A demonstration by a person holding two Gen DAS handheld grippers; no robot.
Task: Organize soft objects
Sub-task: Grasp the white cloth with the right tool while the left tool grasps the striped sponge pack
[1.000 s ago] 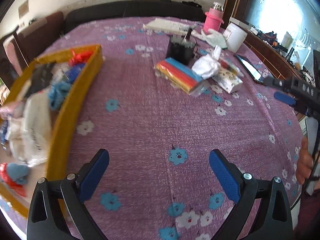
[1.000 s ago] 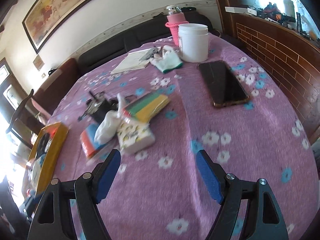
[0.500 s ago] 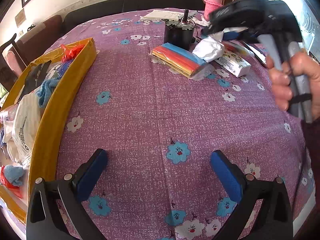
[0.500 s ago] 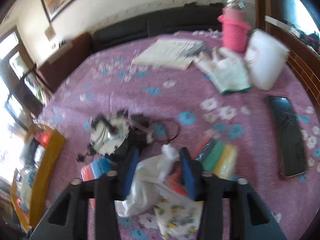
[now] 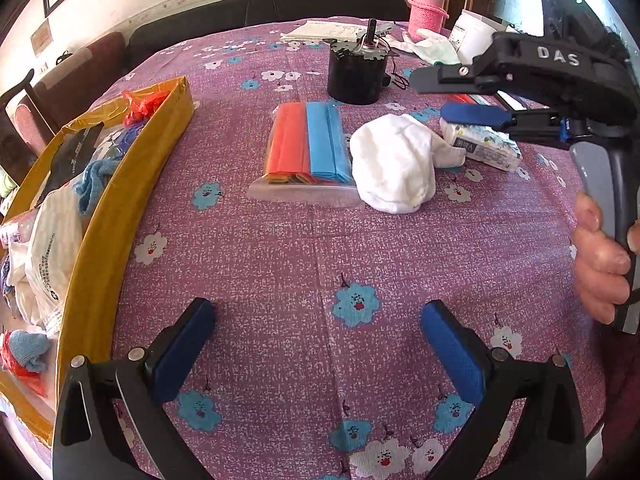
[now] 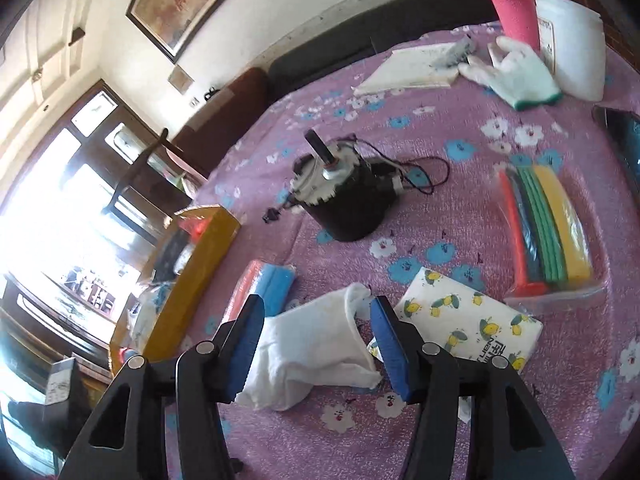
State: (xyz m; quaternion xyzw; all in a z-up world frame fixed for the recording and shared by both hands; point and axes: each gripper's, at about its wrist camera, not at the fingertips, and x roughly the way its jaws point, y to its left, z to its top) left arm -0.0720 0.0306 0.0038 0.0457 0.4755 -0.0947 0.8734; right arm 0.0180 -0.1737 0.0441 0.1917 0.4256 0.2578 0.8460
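White cloth point(image 6: 316, 350) lies bunched on the table point(image 5: 304, 256), between the blue pads of the right hand-held gripper point(image 6: 318, 344), whose jaws are partly closed around it; whether they pinch it cannot be told. Left hand-held gripper point(image 5: 316, 344) hovers wide open, holding nothing. Yellow box point(image 5: 120, 200) of soft things sits at left.

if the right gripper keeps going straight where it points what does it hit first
The right gripper would most likely meet the white cloth first: it already lies between the open fingers. Past it, the blue and orange pack and the black motor lie further along; depth is uncertain.
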